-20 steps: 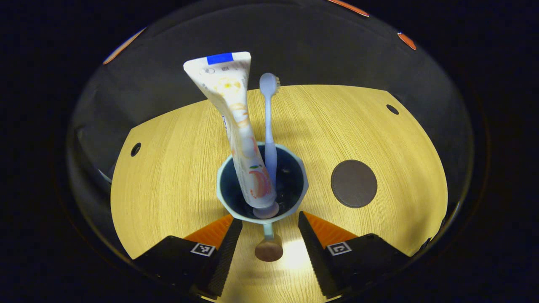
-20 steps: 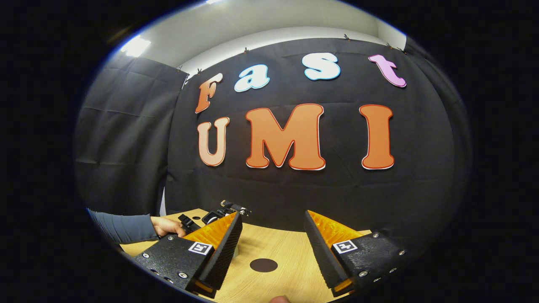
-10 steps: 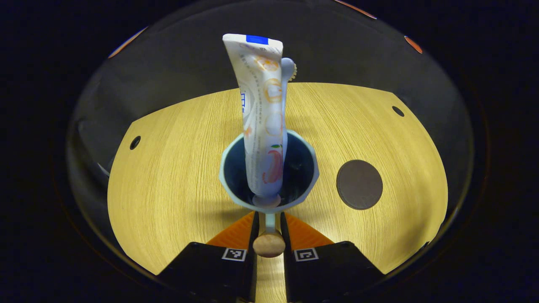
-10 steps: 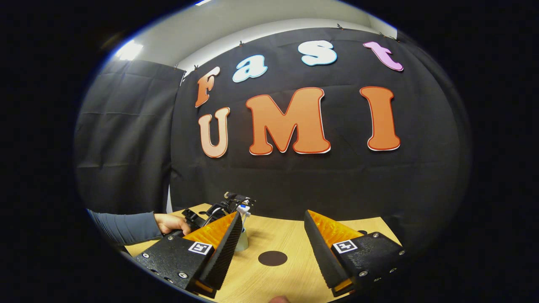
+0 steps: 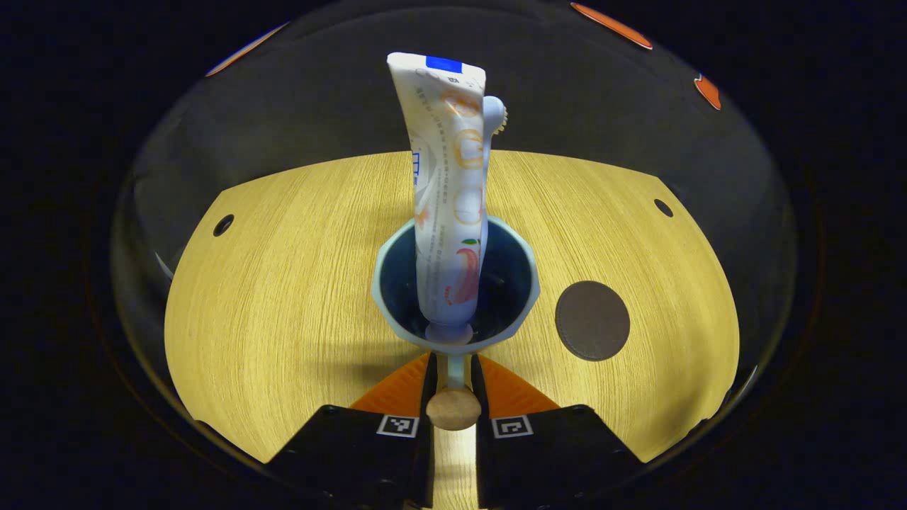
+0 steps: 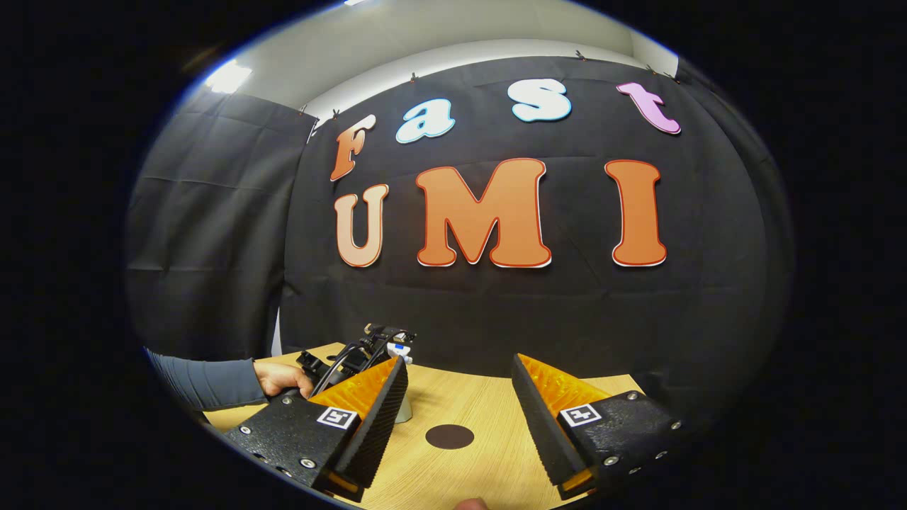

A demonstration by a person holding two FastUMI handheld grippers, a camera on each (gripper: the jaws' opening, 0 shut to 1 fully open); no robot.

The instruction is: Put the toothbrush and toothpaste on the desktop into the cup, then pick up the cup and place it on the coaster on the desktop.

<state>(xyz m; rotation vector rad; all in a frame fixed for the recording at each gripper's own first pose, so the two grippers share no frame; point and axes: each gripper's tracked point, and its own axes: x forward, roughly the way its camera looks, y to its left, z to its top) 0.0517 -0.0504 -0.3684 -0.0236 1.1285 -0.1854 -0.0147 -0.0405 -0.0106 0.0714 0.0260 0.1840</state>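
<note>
The cup [image 5: 455, 290] is sitting on the desk [image 5: 283, 269], about at its middle in the left gripper view, with its dark inside facing the camera. The toothpaste [image 5: 448, 191] is standing in it cap down, leaning slightly, and its flat crimped end is rising well above the rim. The toothbrush [image 5: 492, 120] is standing just behind the tube, mostly hidden by it, with its head poking out beside the tube's top. The cup's handle [image 5: 453, 397], a thin stem ending in a round wooden knob, is pointing toward the camera. The left gripper [image 5: 452, 386] is clamping that handle, with both fingers pressing on the stem from either side.

The coaster [image 5: 592, 320], a dark round disc, is lying flat on the desk to the right of the cup, near it but not touching.

In the right gripper view, the right gripper [image 6: 459, 411] is hovering above the desk [image 6: 489, 425] with its fingers spread wide and nothing between them. The coaster [image 6: 449, 436] is showing between the fingers, farther off. To the left, a hand [image 6: 283, 379] in a sleeve [image 6: 205, 382] is holding the other gripper.
</note>
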